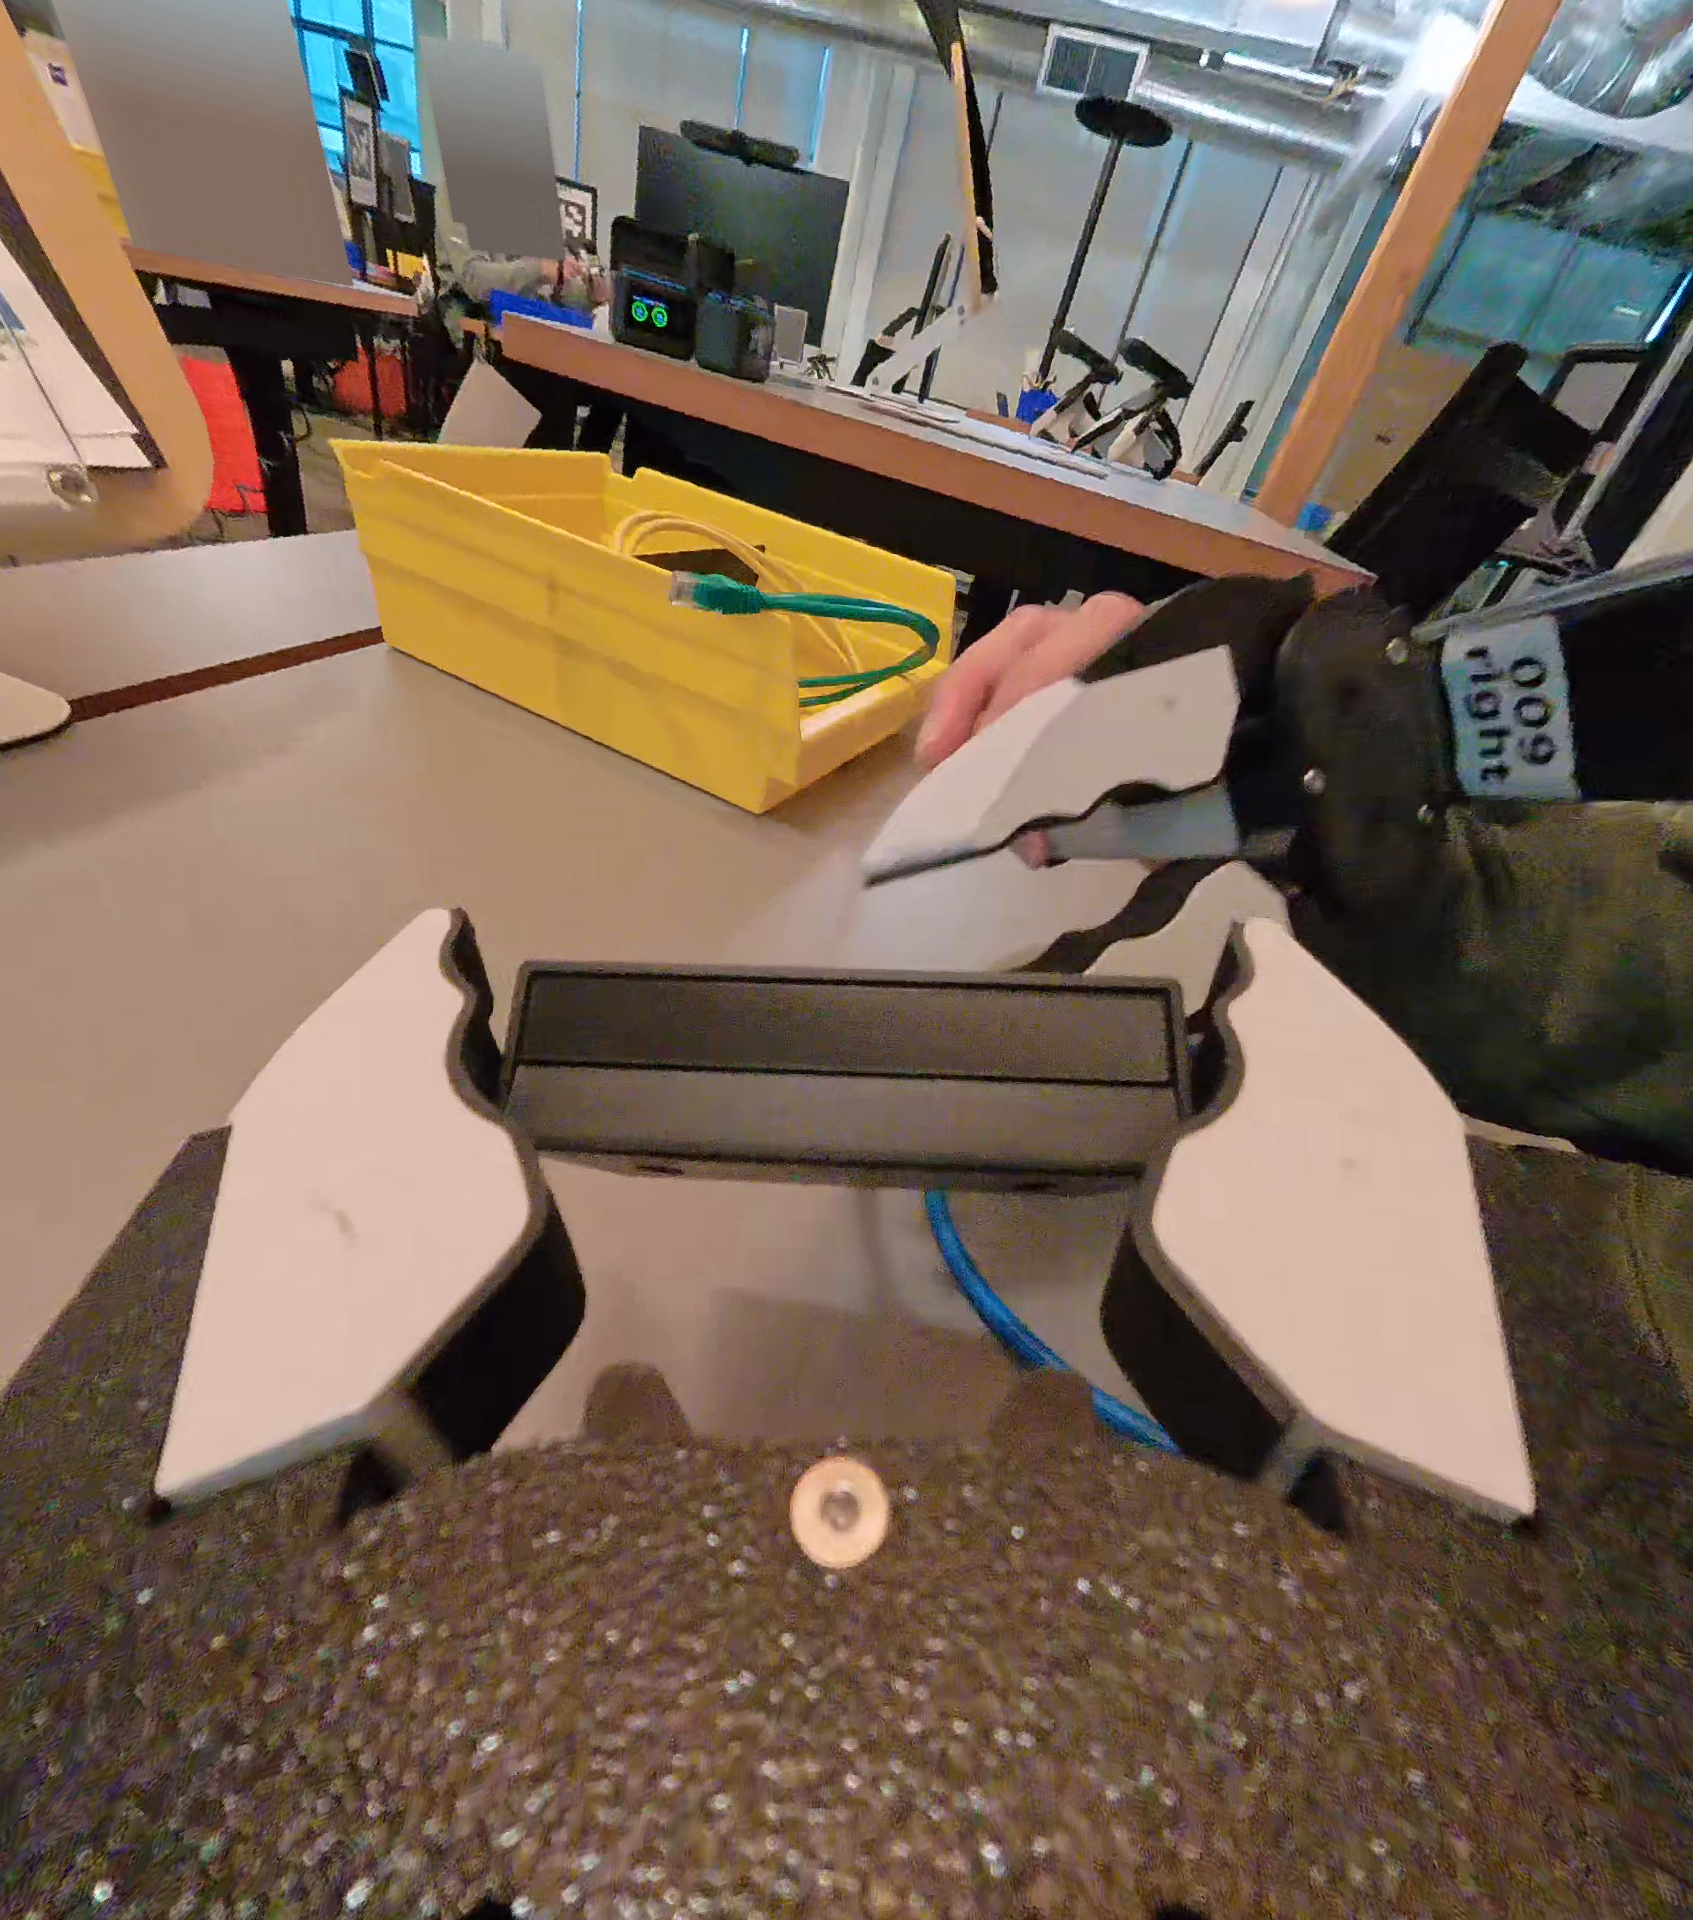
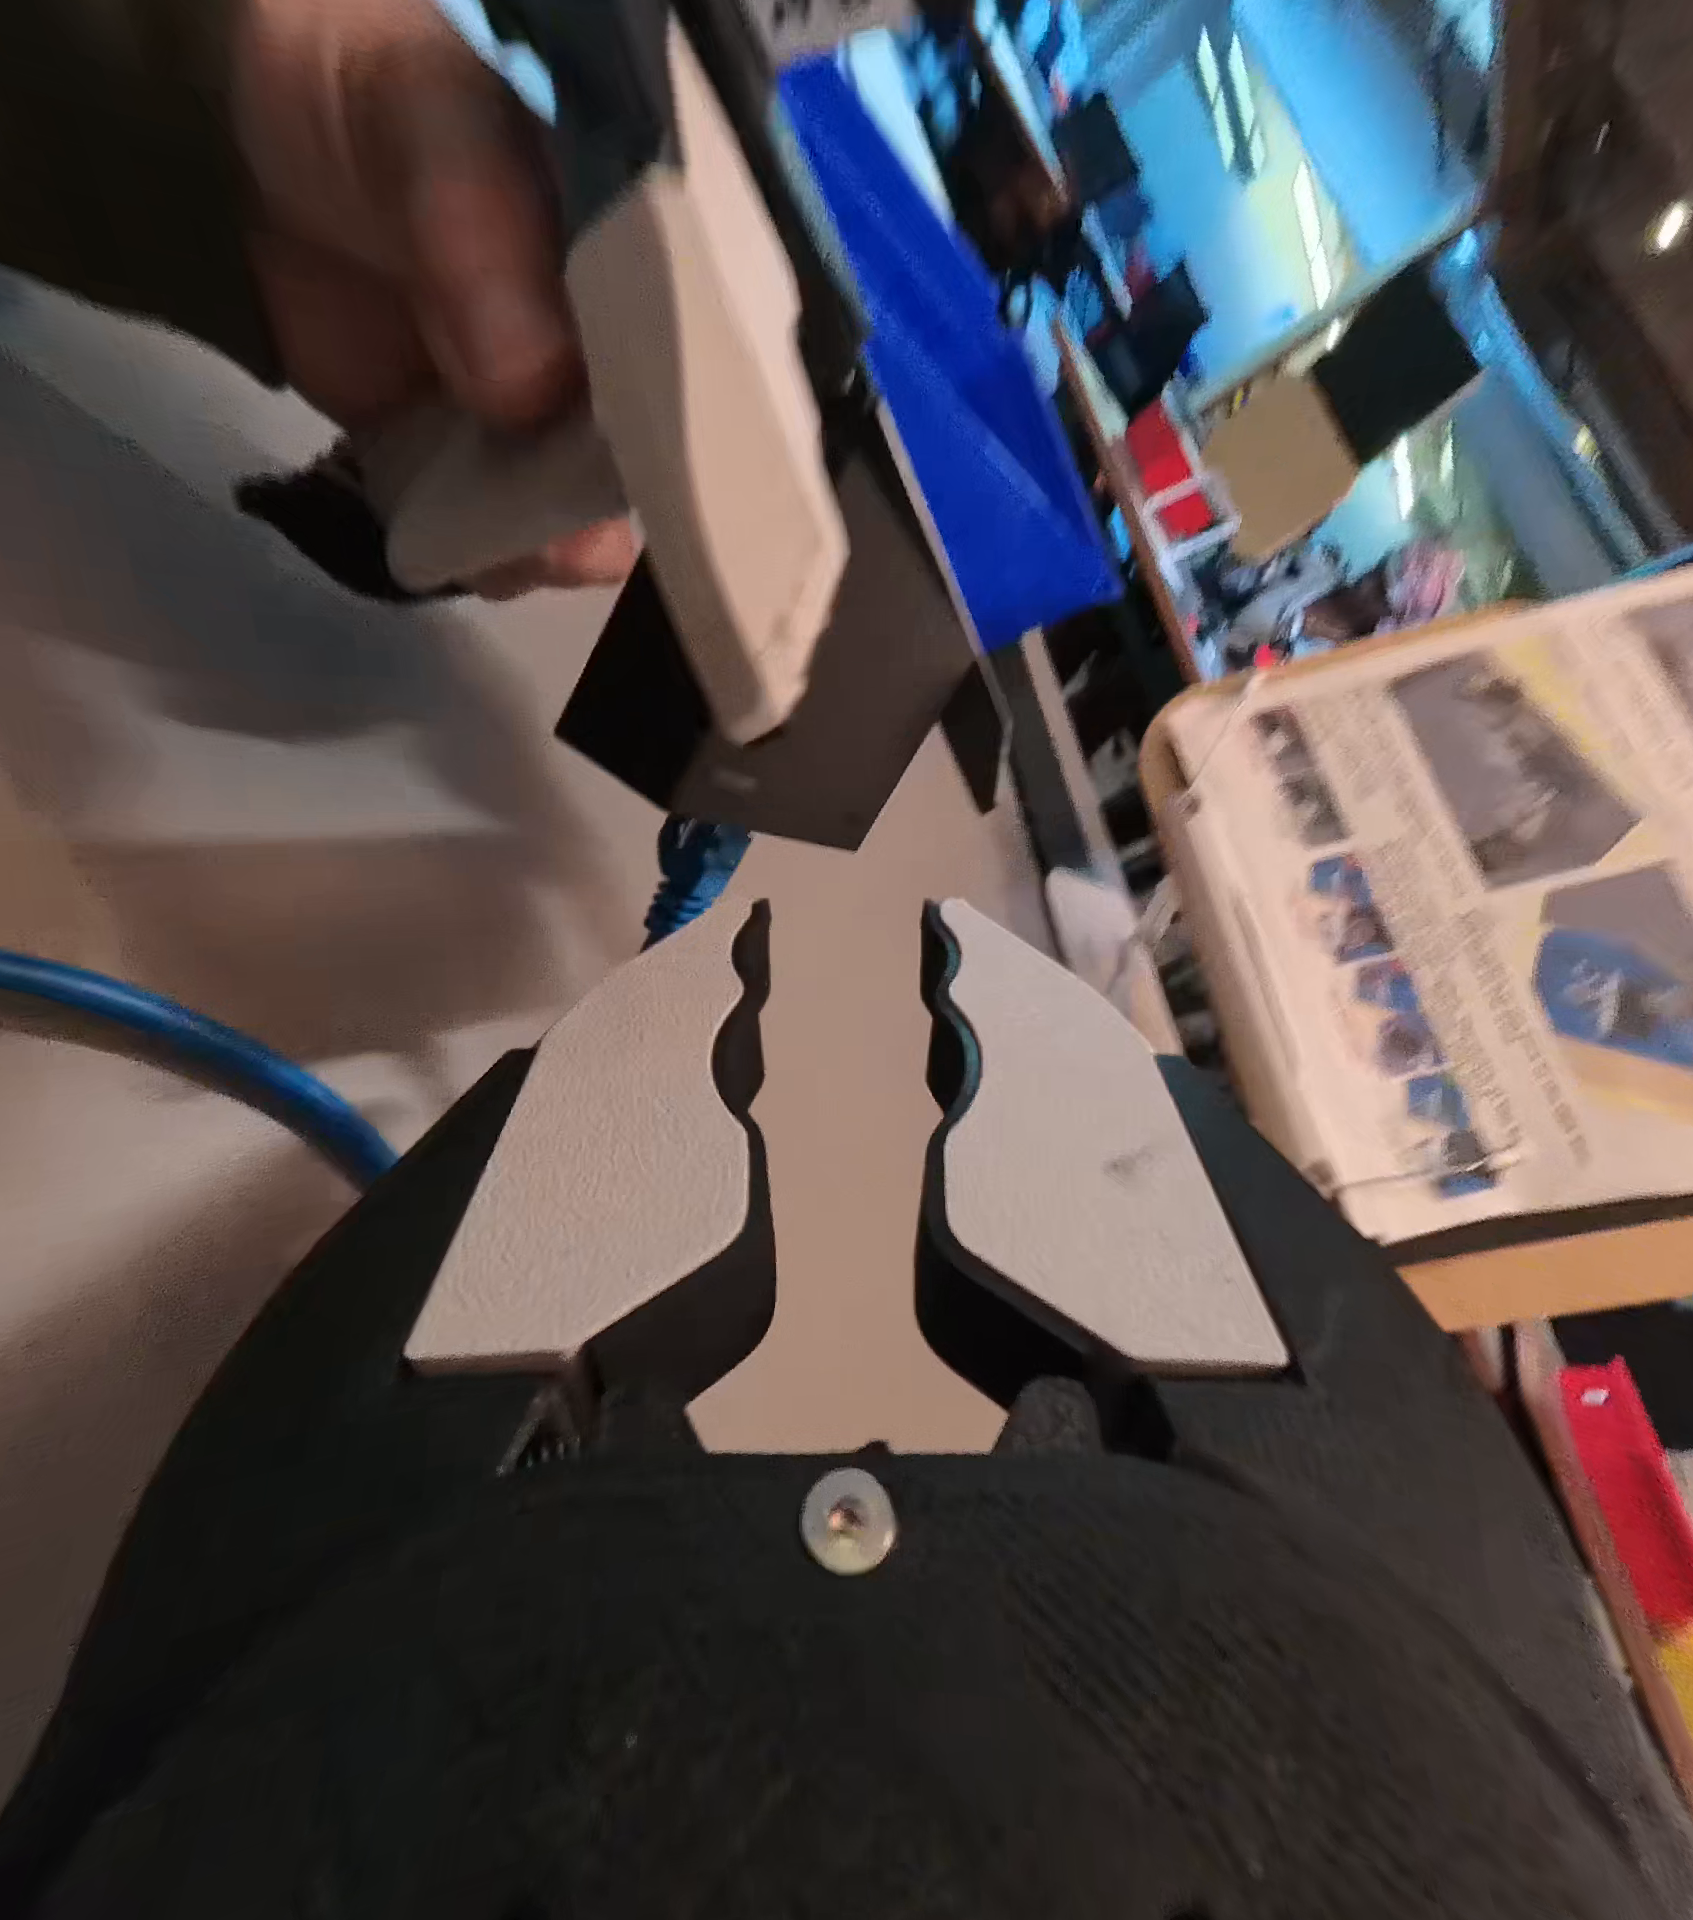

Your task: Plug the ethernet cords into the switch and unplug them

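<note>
My left gripper is shut on the two ends of a black switch and holds it a little above the grey table. A blue ethernet cord runs under the switch. In the right wrist view the blue cord leads to a plug at the switch's lower edge, and one left finger lies across the switch. My right gripper is open with a narrow gap and empty, just short of the switch. It also shows in the left wrist view, right of the switch.
A yellow bin stands behind the switch and holds a green cord and a cream cord. A board with printed sheets stands at the table's far side. Other desks with gear stand in the background.
</note>
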`<state>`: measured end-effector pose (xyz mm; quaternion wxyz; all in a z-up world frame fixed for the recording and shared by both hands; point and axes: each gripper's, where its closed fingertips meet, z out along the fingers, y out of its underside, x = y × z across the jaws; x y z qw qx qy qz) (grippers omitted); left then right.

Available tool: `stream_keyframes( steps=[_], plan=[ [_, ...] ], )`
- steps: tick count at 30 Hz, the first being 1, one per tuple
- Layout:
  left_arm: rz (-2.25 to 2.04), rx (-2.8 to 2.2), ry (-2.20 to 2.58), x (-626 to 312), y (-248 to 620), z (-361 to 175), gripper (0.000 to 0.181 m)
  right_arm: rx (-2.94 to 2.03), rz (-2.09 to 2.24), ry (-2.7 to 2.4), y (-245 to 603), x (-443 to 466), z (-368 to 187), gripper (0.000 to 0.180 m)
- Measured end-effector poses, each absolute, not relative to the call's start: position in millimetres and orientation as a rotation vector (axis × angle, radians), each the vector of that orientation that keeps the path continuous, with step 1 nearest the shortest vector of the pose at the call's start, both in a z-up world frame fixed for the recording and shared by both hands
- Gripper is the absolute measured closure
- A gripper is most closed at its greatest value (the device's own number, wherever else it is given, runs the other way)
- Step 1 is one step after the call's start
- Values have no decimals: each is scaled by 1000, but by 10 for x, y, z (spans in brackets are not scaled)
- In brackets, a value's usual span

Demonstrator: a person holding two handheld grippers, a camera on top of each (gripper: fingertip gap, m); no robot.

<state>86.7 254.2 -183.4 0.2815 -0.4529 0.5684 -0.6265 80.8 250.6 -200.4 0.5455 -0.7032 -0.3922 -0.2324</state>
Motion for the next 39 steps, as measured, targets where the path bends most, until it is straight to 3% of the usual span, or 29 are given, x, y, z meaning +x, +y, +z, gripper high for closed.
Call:
stream_keyframes(
  steps=[3, 5, 8, 11, 18, 19, 21, 24, 26, 35, 39],
  plan=[
    [-1722, -1254, 1492, 897, 2545, -1883, 53, -1672, -468, -871, 2533, 674, -2120, 149],
    [-1739, -1253, 1455, 890, 2564, -1792, 54, -1643, -493, -836, 2573, 629, -2092, 132],
    [-1795, -1221, 1401, 866, 2537, -1584, 53, -1671, -652, -837, 2665, 709, -2152, 126],
    [-1819, -1213, 1334, 872, 2520, -1442, 54, -1574, -735, -898, 2681, 632, -2058, 158],
    [-1949, -1512, 1355, 817, 2490, -1506, 55, -1509, -1003, -966, 2613, 1035, -1695, 170],
    [-2072, -1578, 1283, 797, 2506, -1460, 62, -1505, -1038, -993, 2595, 1090, -1662, 170],
    [-2314, -1677, 1119, 763, 2562, -1388, 95, -1495, -1115, -1051, 2561, 1170, -1636, 170],
    [-2568, -1872, 949, 778, 2549, -1497, 113, -1444, -1252, -1198, 2506, 1185, -1680, 170],
    [-2627, -1978, 958, 802, 2458, -1633, 144, -1407, -1300, -1244, 2485, 1174, -1699, 170],
    [-2647, -2062, 705, 882, 2432, -1751, 151, -1325, -1406, -1311, 2447, 1261, -1757, 170],
    [-2600, -2127, 544, 946, 2459, -1793, 153, -1263, -1462, -1267, 2381, 1274, -1714, 152]
  ],
)
